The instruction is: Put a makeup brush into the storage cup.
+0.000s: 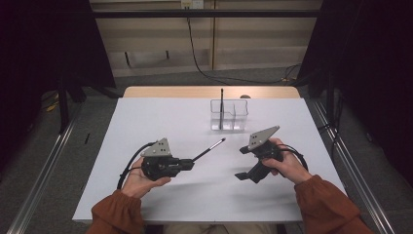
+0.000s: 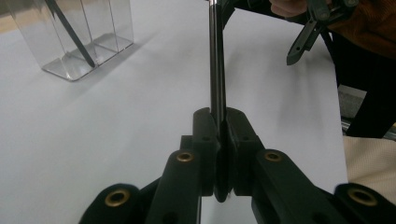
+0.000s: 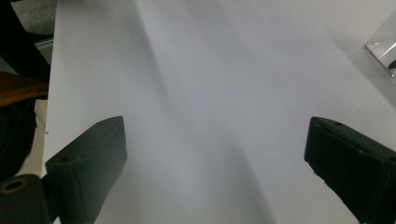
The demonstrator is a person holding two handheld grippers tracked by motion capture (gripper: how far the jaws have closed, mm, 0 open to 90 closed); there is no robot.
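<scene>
**Pen clamped in left gripper, pointing toward bin**

Left gripper (image 1: 187,164) sat at left of table (image 1: 160,117), held low over the white top. Jaws closed on one end of a thin dark pen (image 1: 210,148); in the left gripper view the shaft (image 2: 216,60) ran straight out from between the pads. Long axis lay up and to the right in the high view, free tip aimed roughly at the clear bin (image 1: 229,115), tip well short of it. Bin stood upright near the far edge, divided into compartments, a second pen (image 1: 221,108) standing in one of them; which compartment, cannot tell. Right gripper (image 1: 246,174) sat to the right, jaws wide apart and empty over bare table (image 3: 224,93). Judgement: left hand (image 1: 139,181) carried the load, so the coming move depended on tipping the pen from slanted to upright above the bin.
</scene>
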